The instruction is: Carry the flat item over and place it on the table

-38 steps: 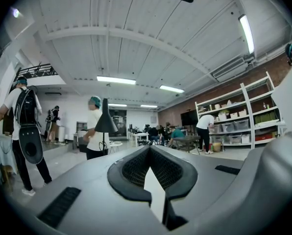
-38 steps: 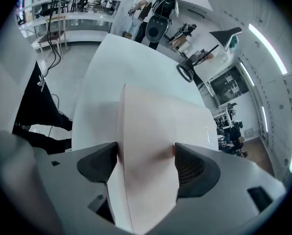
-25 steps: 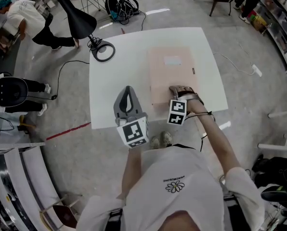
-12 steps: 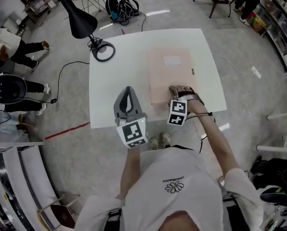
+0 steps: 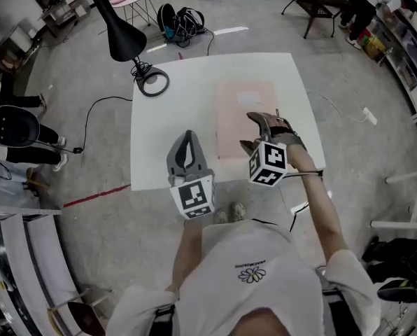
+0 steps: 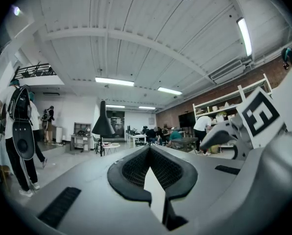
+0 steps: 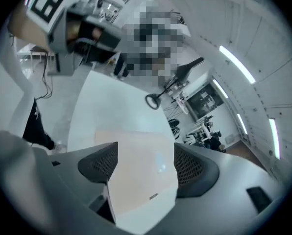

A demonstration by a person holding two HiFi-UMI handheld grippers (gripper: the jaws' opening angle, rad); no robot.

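Head view steeply above table point(image 5: 156, 124), shared with right gripper view; left seemingly roomward

Head view: your right gripper point(image 5: 249, 131) covers the near right corner of the flat item point(image 5: 238, 114), so you can't tell there whether the fingers touch it. The pale label point(image 5: 249, 96) on it is too small to read. In the right gripper view the gripper body cuts off the item's near edge. Your left gripper point(image 5: 186, 136) hides part of the front edge of the desk point(image 5: 159, 131). The person point(image 5: 12, 128) at the left border is cut off. The distant people point(image 6: 160, 133) in the left gripper view are too small to make out.
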